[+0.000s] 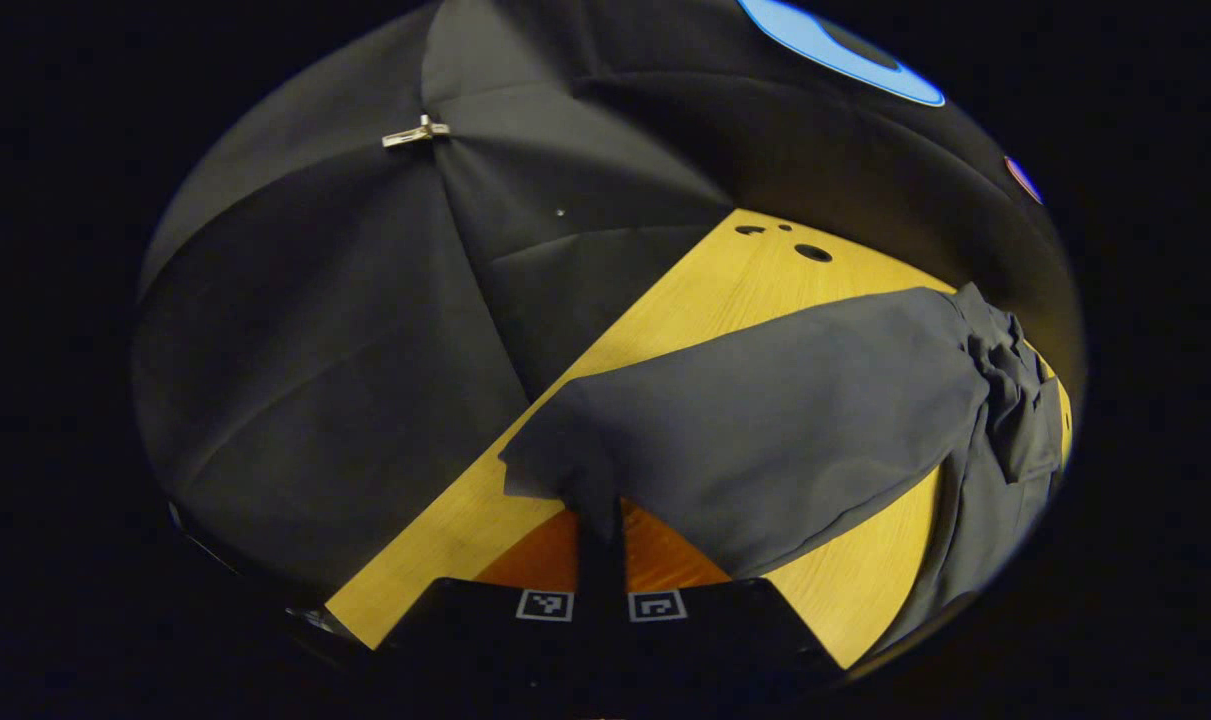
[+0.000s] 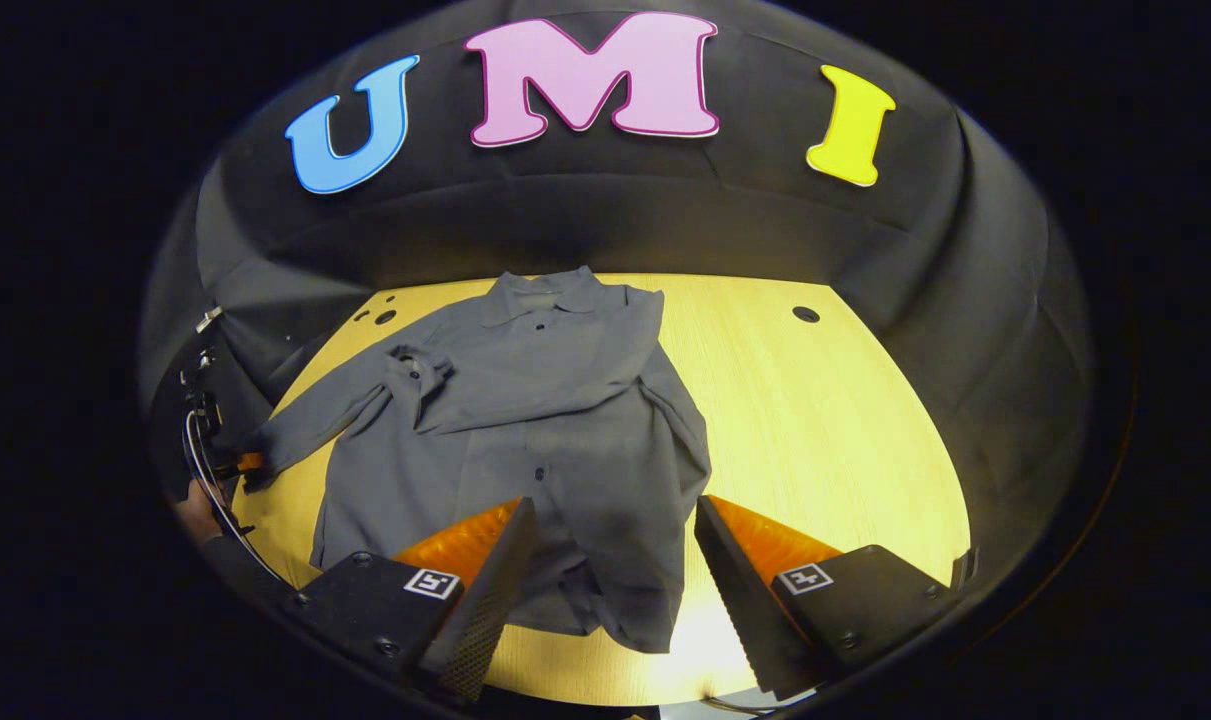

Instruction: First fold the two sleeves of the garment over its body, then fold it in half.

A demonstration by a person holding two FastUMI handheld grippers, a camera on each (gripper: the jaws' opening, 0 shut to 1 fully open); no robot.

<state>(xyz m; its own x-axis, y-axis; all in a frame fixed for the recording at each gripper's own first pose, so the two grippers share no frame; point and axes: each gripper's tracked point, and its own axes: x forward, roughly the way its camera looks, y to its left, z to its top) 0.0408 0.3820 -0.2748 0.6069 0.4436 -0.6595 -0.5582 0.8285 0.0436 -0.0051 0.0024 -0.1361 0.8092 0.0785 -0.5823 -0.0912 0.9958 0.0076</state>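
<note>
A grey button-up shirt [image 2: 525, 420] lies flat on the wooden table [image 2: 825, 420], collar toward the far wall. Its sleeve on the right [image 2: 680, 415] lies folded in along the body. The other sleeve [image 2: 315, 420] stretches out to the left, bunched near the shoulder. In the left gripper view that sleeve [image 1: 765, 420] runs away to the right, and my left gripper [image 1: 601, 520] is shut on its cuff, just above the table. The left gripper [image 2: 235, 462] also shows at the far left of the right gripper view. My right gripper [image 2: 615, 540] hangs open over the shirt's lower hem, holding nothing.
The table [image 1: 705, 290] has small round holes near its far corners [image 2: 806, 314] [image 1: 813, 252]. Black cloth walls close in the booth on all sides, with a metal clip [image 1: 415, 132] on the cloth. Bare wood lies to the right of the shirt.
</note>
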